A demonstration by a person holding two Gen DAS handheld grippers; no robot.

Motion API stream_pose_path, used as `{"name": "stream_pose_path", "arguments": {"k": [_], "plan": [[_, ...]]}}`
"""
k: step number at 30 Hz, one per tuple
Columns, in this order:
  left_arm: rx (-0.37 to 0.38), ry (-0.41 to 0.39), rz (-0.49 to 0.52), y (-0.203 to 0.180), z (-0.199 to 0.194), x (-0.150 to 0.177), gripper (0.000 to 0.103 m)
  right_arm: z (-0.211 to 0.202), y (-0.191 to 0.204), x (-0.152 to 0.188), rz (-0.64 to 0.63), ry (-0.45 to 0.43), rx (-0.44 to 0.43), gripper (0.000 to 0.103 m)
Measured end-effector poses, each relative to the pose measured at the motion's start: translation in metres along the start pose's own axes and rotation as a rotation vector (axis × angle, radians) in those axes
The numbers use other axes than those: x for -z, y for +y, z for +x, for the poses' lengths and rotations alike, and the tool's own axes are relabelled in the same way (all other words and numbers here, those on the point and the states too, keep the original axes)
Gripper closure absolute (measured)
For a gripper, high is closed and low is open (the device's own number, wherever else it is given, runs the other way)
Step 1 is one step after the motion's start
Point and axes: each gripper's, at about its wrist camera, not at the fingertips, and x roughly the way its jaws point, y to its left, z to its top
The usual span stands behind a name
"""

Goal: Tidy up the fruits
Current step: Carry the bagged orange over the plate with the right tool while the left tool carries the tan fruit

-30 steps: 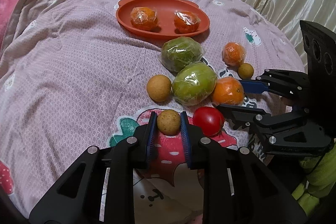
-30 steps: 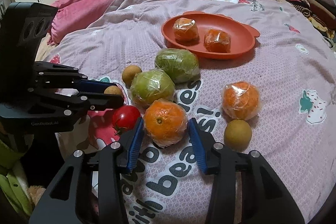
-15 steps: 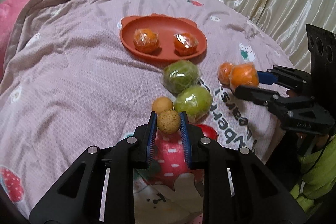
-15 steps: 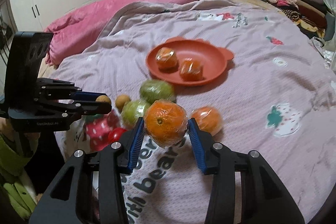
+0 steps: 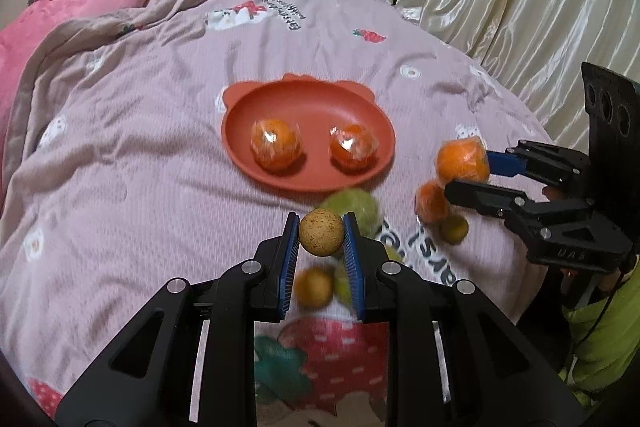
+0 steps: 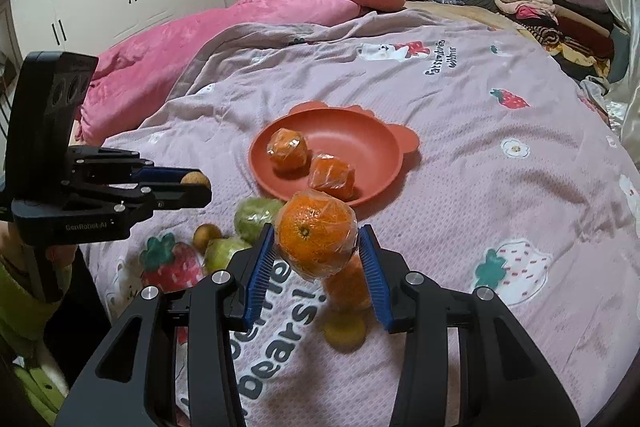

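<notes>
the wrapped orange (image 6: 316,239) sits clamped between the blue pads of the right gripper (image 6: 317,261), lifted clear of the quilt (image 6: 500,187), and the orange-red plate (image 6: 384,139) lies straight ahead of those jaws and lower, so the move to come is judged a forward carry and a lowering onto it. the orange is round, so no axis matters; its stem dimple faces the camera. the left gripper (image 5: 321,247) has its jaws drawn in tight on a small brown speckled fruit (image 5: 321,232), also held off the quilt, and the plate lies ahead of it too, a little to the left in its own view. neither hand looks clearly nearer the plate.

two wrapped oranges already rest in the plate, one at its left part (image 5: 275,144) and one just right of centre (image 5: 353,147), close together. the bare part of the plate is its far half and its right side (image 6: 360,131), which seems the safer spot for both incoming fruits; landing on the near edge risks knocking the two already there.

short of the plate, on the quilt, lie two wrapped green fruits (image 6: 256,213), a small brown fruit (image 6: 206,235), another wrapped orange (image 5: 431,202) and a small yellowish fruit (image 5: 454,229). these lie below the held fruits rather than in their path. far beyond the plate is a pink blanket (image 6: 224,23).
</notes>
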Motion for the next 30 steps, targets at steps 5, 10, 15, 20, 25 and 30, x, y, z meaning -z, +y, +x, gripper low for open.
{"name": "stream_pose_path", "arguments": {"k": [5, 10, 15, 20, 25, 30], "plan": [[0.008, 0.009, 0.009, -0.001, 0.009, -0.014, 0.088, 0.003, -0.005, -0.007, 0.002, -0.006, 0.005, 0.062], [0.007, 0.012, 0.027, -0.002, 0.018, -0.026, 0.088, 0.009, -0.01, -0.015, 0.0, -0.009, 0.009, 0.062], [0.005, 0.023, 0.04, -0.003, 0.028, -0.036, 0.088, 0.014, -0.017, -0.022, -0.003, -0.005, 0.012, 0.062], [0.004, 0.048, 0.053, -0.003, 0.041, -0.041, 0.088, 0.024, -0.027, -0.035, -0.006, 0.003, 0.009, 0.062], [0.001, 0.068, 0.052, -0.001, 0.052, -0.045, 0.088, 0.042, -0.035, -0.05, -0.016, 0.034, 0.002, 0.062], [0.003, 0.082, 0.044, 0.002, 0.061, -0.047, 0.088, 0.059, -0.034, -0.06, -0.024, 0.055, -0.005, 0.062]]}}
